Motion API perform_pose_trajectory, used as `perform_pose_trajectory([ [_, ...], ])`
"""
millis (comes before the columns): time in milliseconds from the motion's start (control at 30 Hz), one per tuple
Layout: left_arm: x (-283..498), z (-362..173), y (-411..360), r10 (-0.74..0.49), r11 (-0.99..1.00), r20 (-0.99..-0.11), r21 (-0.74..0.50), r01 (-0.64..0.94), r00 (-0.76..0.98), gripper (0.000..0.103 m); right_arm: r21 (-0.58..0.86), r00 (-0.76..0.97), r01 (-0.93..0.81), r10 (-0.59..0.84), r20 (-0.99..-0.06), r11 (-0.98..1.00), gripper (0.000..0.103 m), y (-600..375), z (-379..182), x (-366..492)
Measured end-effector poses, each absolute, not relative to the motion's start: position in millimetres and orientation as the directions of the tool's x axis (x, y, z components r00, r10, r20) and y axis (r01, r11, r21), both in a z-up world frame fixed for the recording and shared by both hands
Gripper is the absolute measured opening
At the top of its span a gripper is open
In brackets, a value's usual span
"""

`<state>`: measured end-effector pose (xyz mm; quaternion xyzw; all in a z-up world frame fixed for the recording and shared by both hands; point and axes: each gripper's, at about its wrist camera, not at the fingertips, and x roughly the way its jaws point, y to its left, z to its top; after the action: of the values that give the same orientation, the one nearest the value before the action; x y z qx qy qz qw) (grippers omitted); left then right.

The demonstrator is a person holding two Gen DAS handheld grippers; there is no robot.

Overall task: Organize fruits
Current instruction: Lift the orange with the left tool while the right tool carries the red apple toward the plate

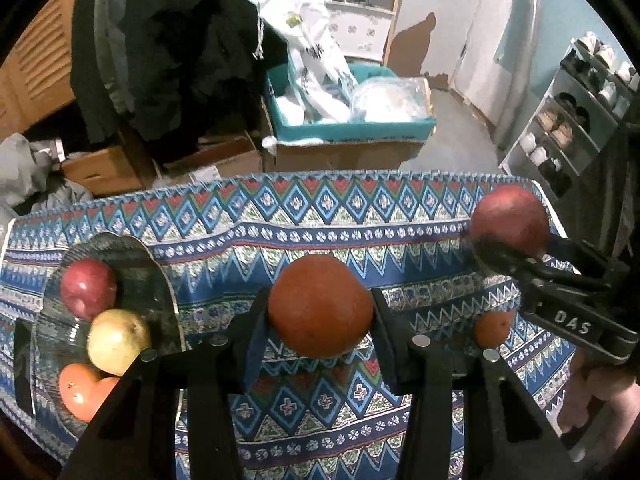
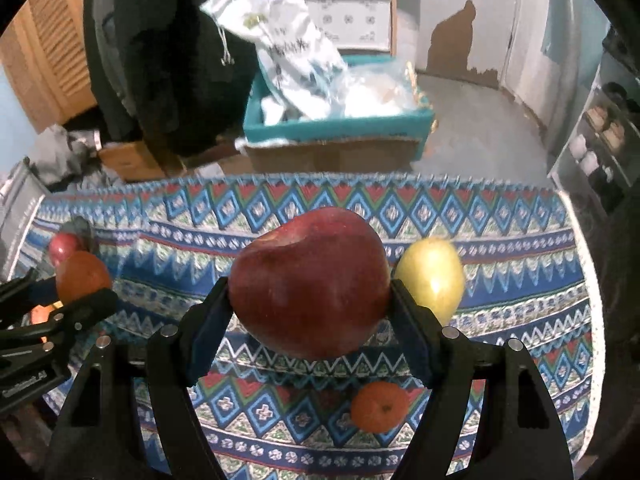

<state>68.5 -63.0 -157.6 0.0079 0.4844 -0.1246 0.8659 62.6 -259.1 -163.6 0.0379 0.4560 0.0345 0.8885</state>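
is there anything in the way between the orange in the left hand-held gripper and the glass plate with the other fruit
Nothing visible. The orange is held above the patterned cloth, and only bare cloth lies between it and the glass plate on the left.

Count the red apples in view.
2. One red apple is clamped in the right gripper above the cloth; the other lies in the glass dish at the left. More may be hidden behind the grippers.
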Motion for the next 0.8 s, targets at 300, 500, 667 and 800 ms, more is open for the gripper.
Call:
perform_pose_trajectory([
  [300,58.8,-123.9,-53.6,-0.221,0.968,-0.802,-0.111,0.225,0.556,0.048,0.055,0.671,-0.036,0.065,-0.739,0.998,0.076,-252.1,-115.9,44.4],
  [500,48.6,-102.7,-49.1,-0.23,0.967,-0.772,-0.111,0.231,0.592,0.048,0.065,0.712,-0.039,0.073,-0.699,0.997,0.076,-252.2,-89.9,32.3],
  [667,38.8,-84.7,-47.1,-0.243,0.964,-0.746,-0.112,0.243,0.62,0.048,0.078,0.741,-0.049,0.089,-0.666,0.996,0.076,-251.7,-70.9,21.7],
  [800,34.2,-75.1,-42.3,-0.251,0.963,-0.735,-0.121,0.241,0.63,0.048,0.071,0.76,-0.066,0.096,-0.643,0.995,0.076,-247.8,-57.9,13.1],
])
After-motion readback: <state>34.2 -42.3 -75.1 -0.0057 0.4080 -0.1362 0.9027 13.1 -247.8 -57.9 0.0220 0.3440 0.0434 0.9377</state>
